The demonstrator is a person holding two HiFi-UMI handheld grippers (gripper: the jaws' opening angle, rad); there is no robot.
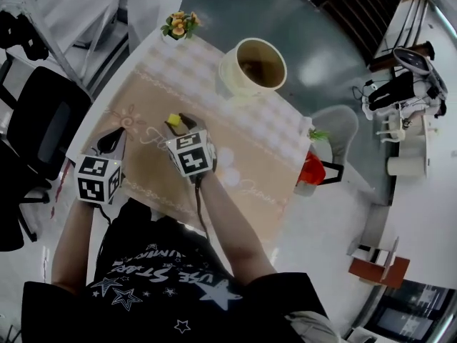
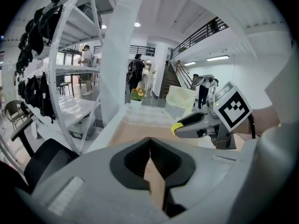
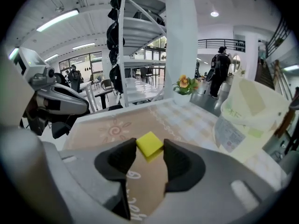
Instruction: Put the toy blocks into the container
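A small yellow block point(image 3: 149, 144) sits pinched between the pads of my right gripper point(image 3: 150, 151), over the beige table mat point(image 3: 105, 129). From the head view the same block point(image 1: 172, 121) shows at the tip of the right gripper point(image 1: 180, 123), near the mat's middle. The cream container point(image 1: 253, 66) stands at the far end of the table, ahead and to the right point(image 3: 252, 111). My left gripper point(image 1: 111, 140) hovers at the mat's left edge, its jaws shut with nothing in them point(image 2: 149, 143). In the left gripper view the right gripper point(image 2: 180, 126) shows with the block point(image 2: 176, 127) at its tip.
A small flower pot point(image 1: 180, 25) stands at the table's far left corner. A red object point(image 1: 311, 170) sits at the right edge, beside a grey chair point(image 1: 335, 131). A black chair point(image 1: 43, 120) is left of the table. White shelving point(image 2: 65, 69) stands beyond.
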